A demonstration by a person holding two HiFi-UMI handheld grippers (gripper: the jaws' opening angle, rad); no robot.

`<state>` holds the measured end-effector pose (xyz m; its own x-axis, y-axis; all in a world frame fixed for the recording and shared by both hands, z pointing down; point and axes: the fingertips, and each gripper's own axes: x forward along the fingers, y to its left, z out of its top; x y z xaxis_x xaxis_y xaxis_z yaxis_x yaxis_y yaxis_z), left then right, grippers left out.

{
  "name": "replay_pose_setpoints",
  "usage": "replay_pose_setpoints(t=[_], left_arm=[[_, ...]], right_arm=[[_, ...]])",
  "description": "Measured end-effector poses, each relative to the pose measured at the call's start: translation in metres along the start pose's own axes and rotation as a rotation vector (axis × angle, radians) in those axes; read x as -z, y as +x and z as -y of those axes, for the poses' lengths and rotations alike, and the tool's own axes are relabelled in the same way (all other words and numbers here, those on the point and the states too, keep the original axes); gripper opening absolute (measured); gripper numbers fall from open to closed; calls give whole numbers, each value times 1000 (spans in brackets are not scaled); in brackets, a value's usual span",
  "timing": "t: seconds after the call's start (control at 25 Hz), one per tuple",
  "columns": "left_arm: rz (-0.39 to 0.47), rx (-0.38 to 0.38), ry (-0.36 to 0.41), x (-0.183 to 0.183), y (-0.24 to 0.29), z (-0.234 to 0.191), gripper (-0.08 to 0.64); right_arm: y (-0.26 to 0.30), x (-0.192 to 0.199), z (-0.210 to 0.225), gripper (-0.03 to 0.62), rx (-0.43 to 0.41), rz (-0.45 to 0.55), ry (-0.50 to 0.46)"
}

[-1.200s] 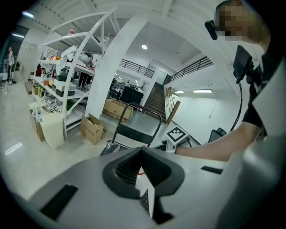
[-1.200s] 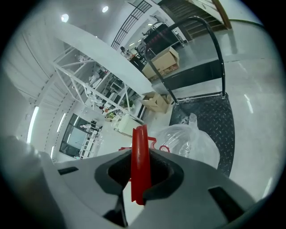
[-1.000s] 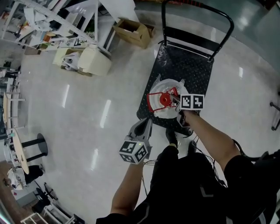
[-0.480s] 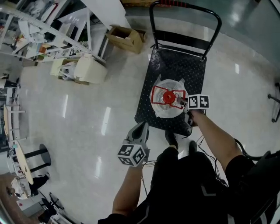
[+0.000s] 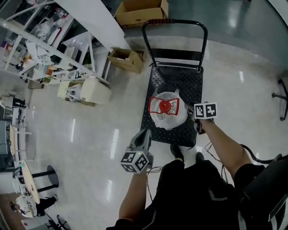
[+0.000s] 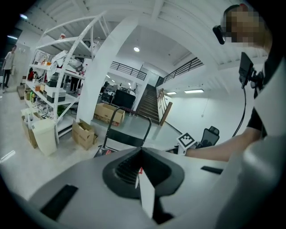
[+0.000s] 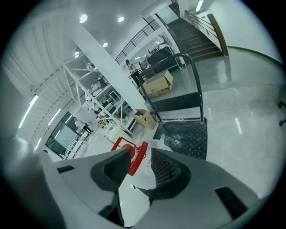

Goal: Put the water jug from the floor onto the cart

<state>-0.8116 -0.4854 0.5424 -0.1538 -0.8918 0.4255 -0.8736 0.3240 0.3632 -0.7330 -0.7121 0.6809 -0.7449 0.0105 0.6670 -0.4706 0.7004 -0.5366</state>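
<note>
Surrounding floor (image 5: 90, 134): glossy and pale; you have wide open room left of the cart and more on its right side.
Shelf rack (image 5: 54, 45): fills the far left, with a cream bin (image 5: 95, 90) at its foot, well apart from the cart.
Cart (image 5: 177, 83): black tread-plate deck right ahead of your feet, push handle (image 5: 174, 22) upright at the far end. A small cardboard box (image 5: 127, 59) sits just off the far left corner.
Large cardboard box (image 5: 139, 10): beyond the handle, apart from it.
Water jug (image 5: 167, 112): upright on the deck's near half, close to the near edge, red carry handle (image 5: 164, 106) on top. Bare deck lies between it and the push handle.
Right gripper (image 5: 192, 115): at the jug's right side, over the deck's right edge. Your jaws have just been opening and stand apart in the right gripper view (image 7: 140, 154); the red handle shows in the gap, pads not pressing it.
Left gripper (image 5: 144, 133): over bare floor off the cart's near left corner, clear of the jug. Jaws together, nothing between them (image 6: 141, 153).
</note>
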Motion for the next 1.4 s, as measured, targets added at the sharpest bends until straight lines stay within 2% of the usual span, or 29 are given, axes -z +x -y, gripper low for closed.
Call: replay_pose_setpoints(t=[0.12, 0.24, 0.36, 0.4, 0.44, 0.52, 0.68, 0.88, 1.0, 1.12, 1.4], left_arm=[[38, 40, 19, -17, 3, 26, -9], [78, 100, 53, -40, 12, 60, -9], [100, 186, 126, -57, 16, 102, -9], [108, 207, 158, -60, 17, 118, -9], [117, 223, 191, -62, 17, 135, -9], [135, 255, 245, -67, 16, 168, -9], [161, 313, 299, -74, 11, 227, -9], [170, 322, 386, -71, 0, 278, -9], [178, 312, 375, -64, -13, 296, -9], [149, 310, 373, -48, -20, 308, -9], [111, 352, 396, -24, -59, 329, -9]], right_arm=[[-55, -20, -13, 135, -22, 71, -76], [-117, -55, -25, 135, -66, 207, -120], [-175, -80, -36, 125, -92, 313, -155], [-194, -85, -38, 90, -94, 341, -182], [-213, -89, -40, 20, -92, 364, -218], [-246, -92, -42, 2, -88, 390, -282], [-295, -88, -37, 2, -81, 422, -316], [-338, -77, -25, 2, -55, 465, -366], [-360, -62, -22, 2, -54, 471, -403], [-373, -52, -15, 2, -43, 477, -419], [-399, -12, -15, 2, -13, 488, -360]])
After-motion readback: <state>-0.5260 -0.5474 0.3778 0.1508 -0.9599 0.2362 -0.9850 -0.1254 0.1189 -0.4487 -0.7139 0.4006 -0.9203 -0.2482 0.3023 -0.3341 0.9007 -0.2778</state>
